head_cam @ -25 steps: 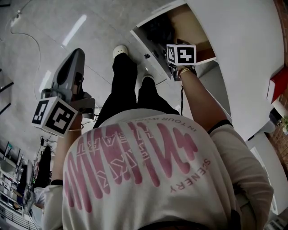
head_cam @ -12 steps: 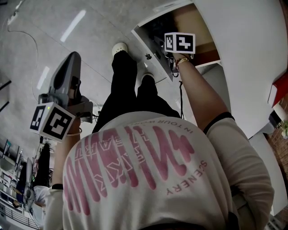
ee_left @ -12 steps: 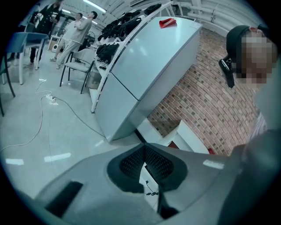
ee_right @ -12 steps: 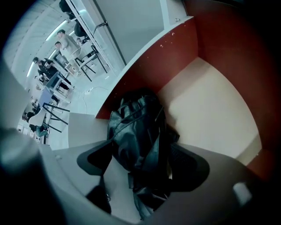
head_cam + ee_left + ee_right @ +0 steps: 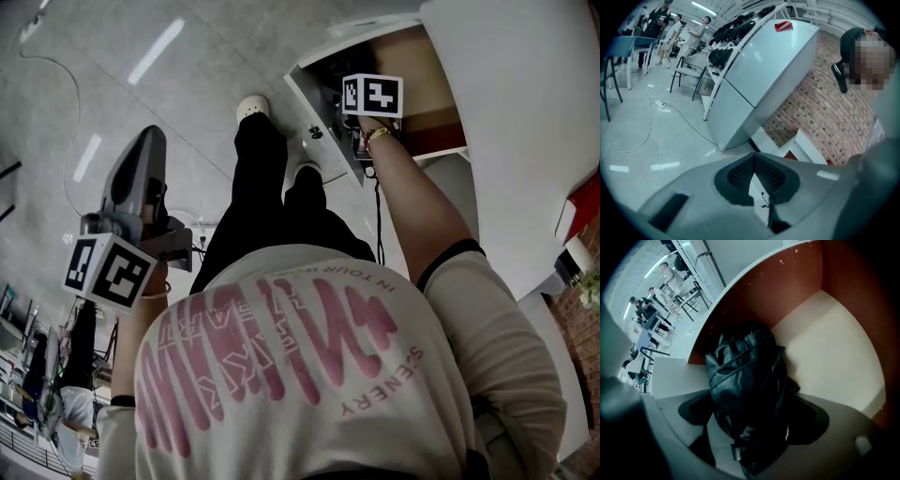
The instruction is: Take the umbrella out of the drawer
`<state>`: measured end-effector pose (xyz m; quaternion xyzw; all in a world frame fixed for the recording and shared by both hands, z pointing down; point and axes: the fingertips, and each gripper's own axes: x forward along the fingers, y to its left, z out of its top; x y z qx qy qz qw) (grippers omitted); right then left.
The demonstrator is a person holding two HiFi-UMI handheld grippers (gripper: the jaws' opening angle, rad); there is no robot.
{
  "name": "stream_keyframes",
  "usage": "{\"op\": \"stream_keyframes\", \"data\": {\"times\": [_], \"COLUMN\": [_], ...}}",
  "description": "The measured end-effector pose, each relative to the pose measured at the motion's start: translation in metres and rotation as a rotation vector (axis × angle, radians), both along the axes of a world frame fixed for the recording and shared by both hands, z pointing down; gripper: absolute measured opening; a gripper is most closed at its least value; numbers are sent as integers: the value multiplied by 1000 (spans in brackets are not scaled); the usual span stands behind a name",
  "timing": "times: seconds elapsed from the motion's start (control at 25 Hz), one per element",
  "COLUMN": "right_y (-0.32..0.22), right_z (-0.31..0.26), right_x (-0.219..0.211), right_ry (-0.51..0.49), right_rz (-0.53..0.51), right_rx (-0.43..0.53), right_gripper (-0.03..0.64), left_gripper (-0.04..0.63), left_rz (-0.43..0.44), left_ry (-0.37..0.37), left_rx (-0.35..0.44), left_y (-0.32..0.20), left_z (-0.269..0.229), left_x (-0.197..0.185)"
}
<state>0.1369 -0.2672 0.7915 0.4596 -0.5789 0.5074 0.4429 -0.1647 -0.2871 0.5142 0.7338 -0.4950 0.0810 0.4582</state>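
Observation:
A black folded umbrella (image 5: 745, 371) lies in the open drawer (image 5: 834, 343), against its red-brown wall. My right gripper (image 5: 752, 413) points steeply down into that drawer. Its jaws have just been opening and now stand wide on either side of the umbrella, open and not pressing on it. In the head view only the right gripper's marker cube (image 5: 373, 96) shows above the drawer's white front (image 5: 323, 122); the fingertips are hidden. My left gripper (image 5: 153, 139) hangs at the left over the floor, jaws shut on nothing, tips together (image 5: 753, 157).
The person's black trousers and white shoe (image 5: 251, 108) stand just left of the drawer front. A white cabinet top (image 5: 525, 122) rises at the right. A cable (image 5: 56, 66) runs over the grey floor. The left gripper view shows a white cabinet (image 5: 754, 70), a brick wall (image 5: 820, 108), chairs and people.
The right gripper has sunk lower into the drawer, over the umbrella. The left gripper has drifted a little downward.

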Motion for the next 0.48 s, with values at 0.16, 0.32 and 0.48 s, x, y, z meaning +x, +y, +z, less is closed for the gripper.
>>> {"op": "stream_keyframes", "data": {"times": [0.16, 0.32, 0.48], "right_y": [0, 0, -2], "right_z": [10, 13, 15], "right_x": [-1, 1, 4], "right_ry": [6, 39, 97], "right_rz": [24, 25, 17], "right_rx": [-29, -46, -46], "right_gripper": [483, 470, 448], "left_gripper": [3, 3, 3], "left_rz": [-14, -25, -28], "left_ry": [-3, -3, 2], "left_rx": [-9, -10, -12], "left_y": [6, 8, 6], "left_z": [8, 11, 14], "left_x": [-7, -10, -12]}}
